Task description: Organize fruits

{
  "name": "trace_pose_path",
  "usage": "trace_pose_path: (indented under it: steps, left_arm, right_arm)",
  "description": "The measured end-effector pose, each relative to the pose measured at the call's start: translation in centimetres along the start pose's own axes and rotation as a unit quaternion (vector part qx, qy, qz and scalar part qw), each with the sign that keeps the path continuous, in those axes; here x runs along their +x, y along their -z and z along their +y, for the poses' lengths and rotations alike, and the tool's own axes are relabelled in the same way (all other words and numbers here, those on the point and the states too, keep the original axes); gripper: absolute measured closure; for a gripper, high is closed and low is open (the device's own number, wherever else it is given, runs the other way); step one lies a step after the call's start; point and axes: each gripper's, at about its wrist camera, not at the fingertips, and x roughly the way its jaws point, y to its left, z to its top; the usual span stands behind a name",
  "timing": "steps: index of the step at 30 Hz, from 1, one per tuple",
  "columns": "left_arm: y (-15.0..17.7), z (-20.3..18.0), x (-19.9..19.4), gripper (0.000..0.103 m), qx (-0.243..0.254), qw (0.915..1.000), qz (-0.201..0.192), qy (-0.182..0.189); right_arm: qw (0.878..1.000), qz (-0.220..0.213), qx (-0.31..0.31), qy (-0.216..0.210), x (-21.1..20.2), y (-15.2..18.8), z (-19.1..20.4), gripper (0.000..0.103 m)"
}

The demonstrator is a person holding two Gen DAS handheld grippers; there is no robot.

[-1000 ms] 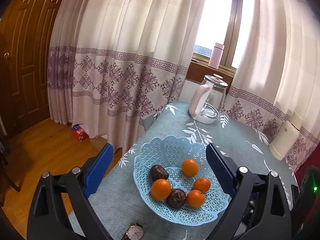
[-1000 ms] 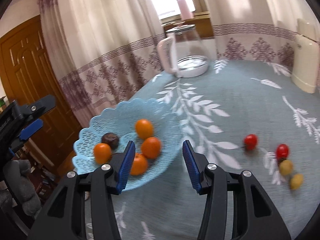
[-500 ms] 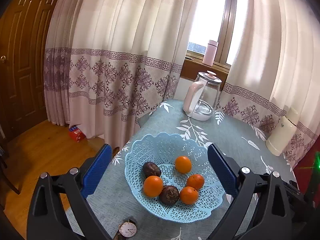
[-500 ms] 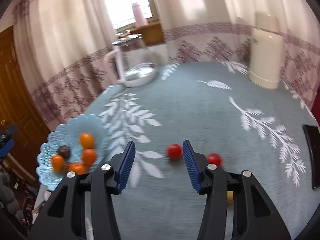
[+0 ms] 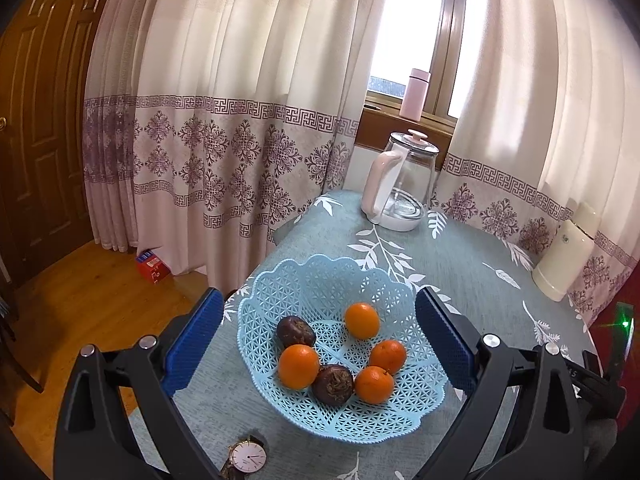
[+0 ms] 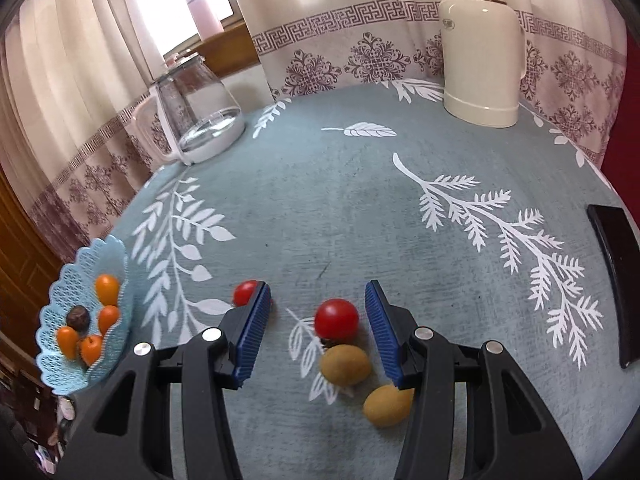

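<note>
Left wrist view: the left gripper [image 5: 318, 334] hangs wide open over the blue basket [image 5: 416, 412] of oranges [image 5: 299, 366], holding nothing. Right wrist view: the right gripper [image 6: 317, 320] is open, its jaws either side of a red tomato [image 6: 336, 319] on the tablecloth [image 6: 340, 208], apparently untouched.

Pale-blue lattice basket [image 5: 340, 420] of orange mandarins [image 5: 299, 366]; teal tablecloth [image 6: 320, 200] with white leaf sprigs.

A teal leaf-print tablecloth [image 6: 340, 200] carries a blue basket [image 5: 280, 300] at left, a glass kettle [image 6: 200, 120] and cream flask [image 6: 482, 60] far, tomatoes [image 6: 336, 318] (plus yellow-green fruits [image 6: 346, 364]) near.
</note>
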Motion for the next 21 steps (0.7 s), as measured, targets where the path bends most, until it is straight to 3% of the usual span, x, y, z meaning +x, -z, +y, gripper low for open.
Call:
trace_pose_path:
  steps: [9, 18, 21]
  left_arm:
    - [0.2, -0.2, 0.3, 0.005, 0.002, 1.0, 0.003, 0.001]
    - [0.8, -1.1, 0.6, 0.005, 0.016, 0.9998, 0.009, 0.005]
    - [1.1, -1.9, 0.6, 0.005, 0.028, 0.9995, 0.01, 0.008]
  right_arm:
    - [0.999, 0.027, -0.004, 0.028, 2.7, 0.3, -0.6, 0.055]
    - [0.998, 0.042, -0.013, 0.035, 3.8, 0.3, -0.5, 0.066]
    - [0.999, 0.041, -0.019, 0.028, 3.5, 0.3, -0.4, 0.075]
